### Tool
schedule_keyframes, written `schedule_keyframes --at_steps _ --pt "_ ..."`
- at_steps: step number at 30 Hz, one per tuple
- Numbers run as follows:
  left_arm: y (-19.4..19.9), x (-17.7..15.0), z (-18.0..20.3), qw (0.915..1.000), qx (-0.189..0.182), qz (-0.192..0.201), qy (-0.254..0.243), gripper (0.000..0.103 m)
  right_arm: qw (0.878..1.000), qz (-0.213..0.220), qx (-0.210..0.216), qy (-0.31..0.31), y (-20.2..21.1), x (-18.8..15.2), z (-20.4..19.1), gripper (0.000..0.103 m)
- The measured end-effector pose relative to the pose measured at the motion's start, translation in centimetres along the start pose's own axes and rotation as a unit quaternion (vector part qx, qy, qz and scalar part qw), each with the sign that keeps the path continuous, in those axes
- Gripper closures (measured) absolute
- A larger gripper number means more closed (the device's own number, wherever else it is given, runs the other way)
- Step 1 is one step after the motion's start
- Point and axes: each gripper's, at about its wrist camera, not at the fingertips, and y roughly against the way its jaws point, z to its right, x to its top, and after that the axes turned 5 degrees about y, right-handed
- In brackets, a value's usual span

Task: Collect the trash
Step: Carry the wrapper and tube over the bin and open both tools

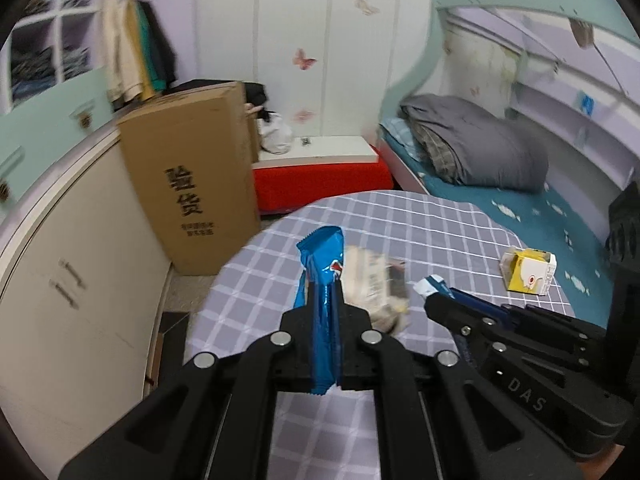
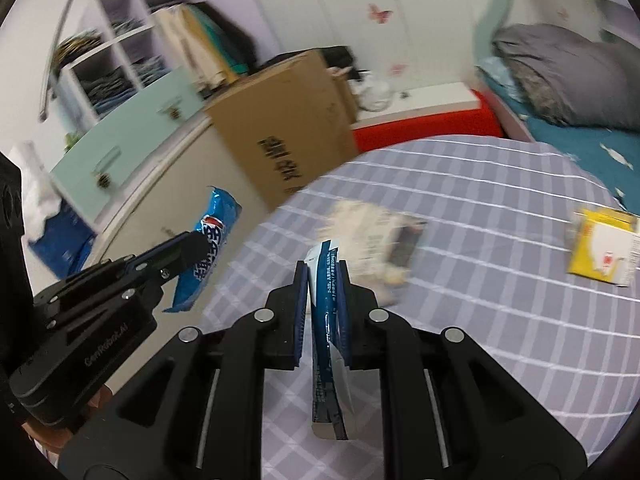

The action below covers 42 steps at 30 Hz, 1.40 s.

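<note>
The left tongs (image 1: 322,300) are pinching a bright blue snack wrapper (image 1: 322,280) between their closed pads, the wrapper standing upright and sticking out both above and below the grip, lifted clear of the table (image 1: 440,220). The right tongs (image 2: 323,280) are gripping a dark blue and white packet (image 2: 326,320) the same way, narrow around it, its lower end hanging down behind the pads. Each tool is showing at the edge of the other's view, so the two are sitting near one another above the round table with its grey checked cloth. Two pieces of trash are remaining on the cloth: one blurred, crumpled pale wrapper (image 1: 374,280) lying just beyond both tongs, and one yellow and white carton (image 1: 528,272) resting well apart toward the bed (image 1: 520,200). One tall cardboard box (image 1: 192,176) is standing beside the table; what it is holding cannot be made out.
</note>
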Motion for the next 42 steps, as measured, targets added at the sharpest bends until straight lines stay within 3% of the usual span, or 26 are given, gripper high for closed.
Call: schedule_keyframes --at_steps 11,17,21,27,28,29,30,36,42 --pt "3.9 -5.1 -16.7 0.9919 0.058 0.002 0.113 0.097 0.991 -0.057 0.086 0.081 -7.7 -2.5 -15.8 0.089" --pt "3.4 -9.7 -26.5 0.9773 0.086 -0.024 0.192 0.097 0.98 -0.107 0.125 0.113 -13.6 -5.7 -23.1 0.089" --pt "2.2 -12.8 -30.9 0.9664 0.103 -0.045 0.231 0.097 0.972 -0.141 0.138 0.126 -18.0 -8.1 -27.0 0.089" --pt "-0.4 -17.0 -35.8 0.9498 0.114 -0.07 0.283 0.097 0.962 -0.183 0.14 0.144 -23.6 -11.4 -30.3 0.084" --pt "-0.8 -17.5 -36.4 0.9475 0.114 -0.075 0.289 0.097 0.961 -0.191 0.14 0.145 -24.4 -11.9 -30.5 0.079" --pt "-1.4 -18.3 -37.1 0.9439 0.116 -0.083 0.298 0.098 0.958 -0.204 0.139 0.143 -25.5 -12.5 -30.5 0.06" --pt "-1.7 -18.7 -37.6 0.9416 0.12 -0.086 0.303 0.098 0.959 -0.211 0.128 0.14 -26.2 -13.0 -30.4 0.049" --pt "-4.4 -21.5 -39.4 0.9312 0.115 -0.119 0.325 0.098 0.957 -0.233 0.096 0.144 -28.4 -15.3 -29.2 0.045" --pt "-5.7 -21.6 -38.8 0.9315 0.108 -0.125 0.324 0.098 0.96 -0.218 0.077 0.157 -27.9 -15.0 -29.3 0.041"
